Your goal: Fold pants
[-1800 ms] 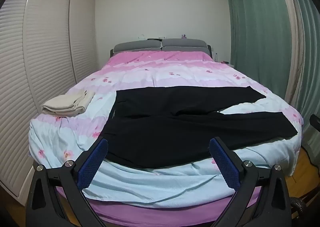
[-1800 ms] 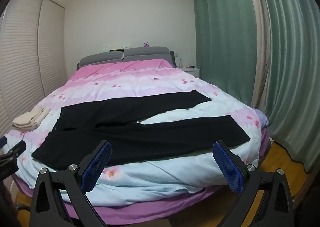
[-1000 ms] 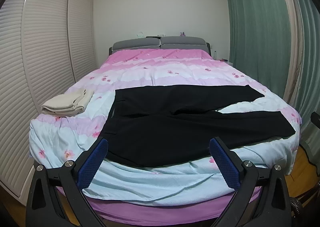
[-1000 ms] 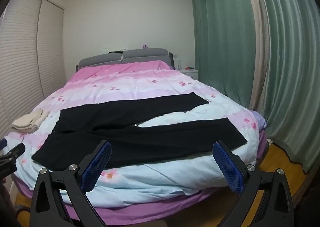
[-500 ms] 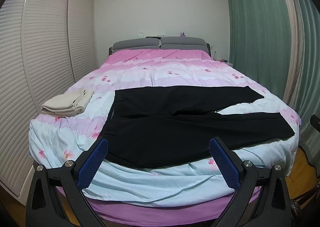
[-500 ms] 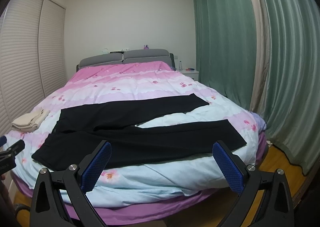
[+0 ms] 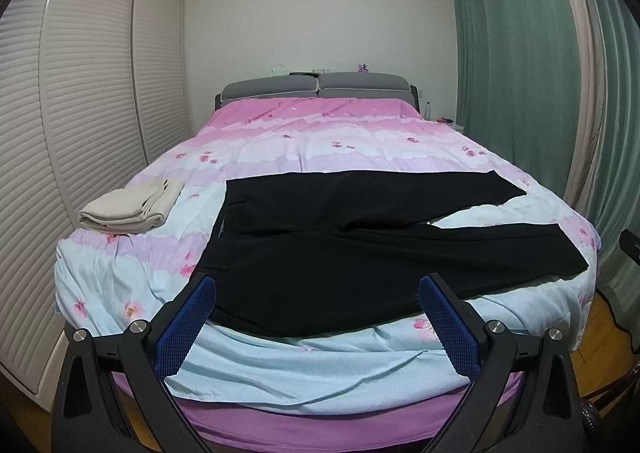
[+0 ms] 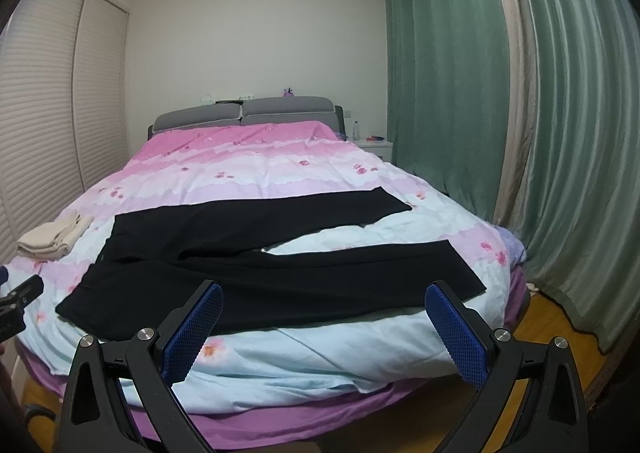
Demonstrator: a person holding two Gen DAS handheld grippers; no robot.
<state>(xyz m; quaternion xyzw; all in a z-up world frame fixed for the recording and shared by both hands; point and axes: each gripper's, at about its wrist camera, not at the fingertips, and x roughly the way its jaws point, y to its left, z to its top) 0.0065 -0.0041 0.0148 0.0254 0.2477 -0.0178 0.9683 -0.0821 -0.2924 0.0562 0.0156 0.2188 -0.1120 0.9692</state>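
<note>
In the left wrist view, the black pants are seen spread flat across the foot of the bed, waist toward the wardrobe, legs parted and pointing toward the curtain; a folded beige cloth is laid near the waist, apart from it; the left claw is held released and empty, short of the bed's edge, touching nothing; no writing or brand can be read.

In the right wrist view, the pants are shown from nearer the leg ends; the right claw is likewise spread wide and empty, short of the near leg; a small bottle is seen on the nightstand, its label too small to read.

No fold is judged to be made yet; every fold is left to do.
</note>
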